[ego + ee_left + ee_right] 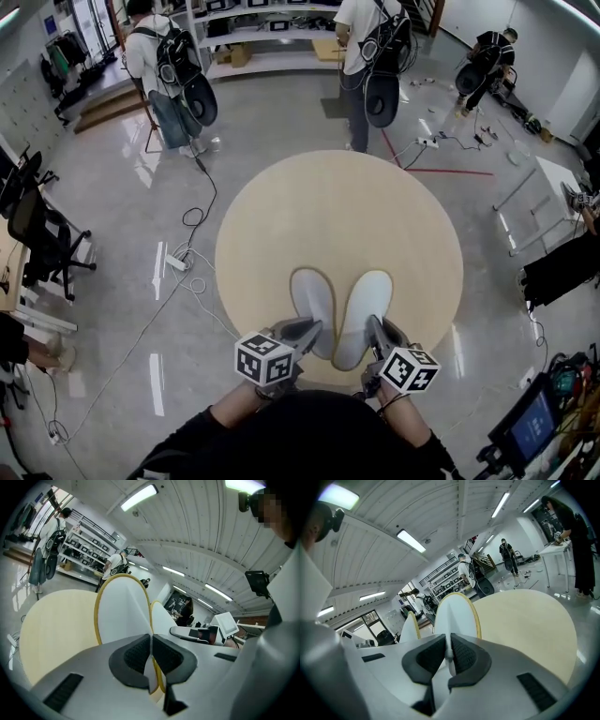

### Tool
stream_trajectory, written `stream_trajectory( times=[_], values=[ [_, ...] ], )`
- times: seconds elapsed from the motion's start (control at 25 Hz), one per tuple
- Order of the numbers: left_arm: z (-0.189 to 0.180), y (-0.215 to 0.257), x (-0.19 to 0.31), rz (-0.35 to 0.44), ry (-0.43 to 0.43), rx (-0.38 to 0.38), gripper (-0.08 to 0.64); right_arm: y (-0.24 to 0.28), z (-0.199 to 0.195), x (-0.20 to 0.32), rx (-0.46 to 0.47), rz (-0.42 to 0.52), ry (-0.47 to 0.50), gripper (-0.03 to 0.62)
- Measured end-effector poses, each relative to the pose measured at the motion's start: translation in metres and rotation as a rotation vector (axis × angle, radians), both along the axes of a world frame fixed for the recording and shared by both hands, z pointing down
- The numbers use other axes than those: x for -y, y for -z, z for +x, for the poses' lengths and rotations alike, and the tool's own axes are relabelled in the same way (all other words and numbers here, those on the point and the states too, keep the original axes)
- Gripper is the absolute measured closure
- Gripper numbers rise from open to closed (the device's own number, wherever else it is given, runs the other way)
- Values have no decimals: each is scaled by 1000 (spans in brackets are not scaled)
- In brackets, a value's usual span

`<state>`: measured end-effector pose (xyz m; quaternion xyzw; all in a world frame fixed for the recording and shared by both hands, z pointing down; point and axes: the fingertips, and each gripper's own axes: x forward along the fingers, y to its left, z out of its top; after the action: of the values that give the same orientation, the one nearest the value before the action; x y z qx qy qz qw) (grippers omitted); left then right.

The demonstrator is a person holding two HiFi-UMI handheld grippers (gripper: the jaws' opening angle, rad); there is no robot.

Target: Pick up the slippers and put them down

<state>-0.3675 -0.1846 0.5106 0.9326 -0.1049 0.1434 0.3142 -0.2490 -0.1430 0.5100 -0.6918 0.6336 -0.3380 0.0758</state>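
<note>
Room: large workshop with a glossy grey floor [131, 225], white shelving [267, 37] along the far wall and people wearing backpacks [169, 66] beyond the table.
Surface: round pale wooden table [309, 206], directly in front of the person.
Floor beside table: white power strip [175, 262] with loose cables just left of the table; black office chair [42, 239] further left.
Left gripper [151, 656]: jaws drawn almost together, black ribbed pads clamped on the thin heel edge of the left slipper.
Left slipper [122, 613]: white, flat, oval, with a thin yellow rim. It reaches straight out from the jaws over the near part of the table, with the toe towards the far side.
Right gripper [449, 656]: jaws likewise nearly closed, pads pinching the heel edge of the right slipper.
Right slipper [457, 613]: a matching white, yellow-rimmed slipper. It reaches forward from the jaws over the table, toe away from the person.
Pair: in the head view they lie side by side between the two grippers, close together at the heels and a little apart at the toes, over the table's near edge.
Contact with table: cannot tell whether the soles touch the tabletop.
Person: black sleeves [281, 436] at the bottom of the head view, one hand behind each gripper.
</note>
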Motion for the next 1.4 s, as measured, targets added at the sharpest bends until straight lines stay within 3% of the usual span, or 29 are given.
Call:
stream_trajectory(
  times=[0.32,0.56,0.84,1.4],
  values=[
    [74,15,-53,40,-60,-15,525,10,67,-56,17,29,-55,558],
    [87,22,-64,35,-13,-42,523,6,83,-80,57,35,-82,558],
    [124,19,-101,18,-29,-18,523,12,113,-121,56,43,-97,558],
    [305,8,-264,1,-123,6,523,12,295,-295,10,35,-186,558]
  ],
)
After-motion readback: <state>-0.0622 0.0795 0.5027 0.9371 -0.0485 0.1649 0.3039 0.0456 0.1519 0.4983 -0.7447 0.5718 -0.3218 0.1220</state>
